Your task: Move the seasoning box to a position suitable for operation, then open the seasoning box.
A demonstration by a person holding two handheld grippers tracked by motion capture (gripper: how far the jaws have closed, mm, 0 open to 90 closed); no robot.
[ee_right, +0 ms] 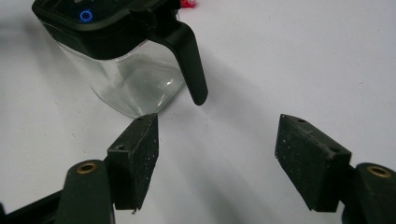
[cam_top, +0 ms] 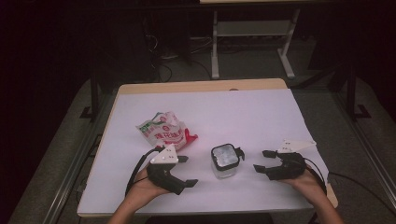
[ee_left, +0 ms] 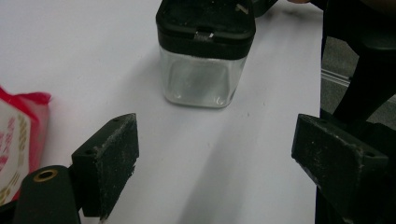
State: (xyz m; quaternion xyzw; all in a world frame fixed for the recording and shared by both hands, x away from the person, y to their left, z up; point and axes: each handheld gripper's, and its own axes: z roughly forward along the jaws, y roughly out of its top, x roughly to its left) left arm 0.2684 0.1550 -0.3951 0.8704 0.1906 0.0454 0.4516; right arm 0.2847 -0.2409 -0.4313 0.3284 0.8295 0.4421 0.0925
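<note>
A clear square jar (cam_top: pixel 225 160) with a black lid and a black side handle stands near the table's front edge, between the two grippers. My left gripper (cam_top: pixel 187 171) is just left of it, open, jaws pointing at the jar (ee_left: pixel 204 56) with nothing between them. My right gripper (cam_top: pixel 262 160) lies to the jar's right, also open and empty, a short gap from the handle (ee_right: pixel 189 60). A red and white snack bag (cam_top: pixel 164 130) lies crumpled behind the left gripper, and its edge (ee_left: pixel 18 140) is at the left of the left gripper view.
The table (cam_top: pixel 252 112) is covered with a white sheet and has a wooden rim. Behind it stand a white metal frame (cam_top: pixel 252 42) and loose cables on the floor. A cable trails from each gripper toward the front edge.
</note>
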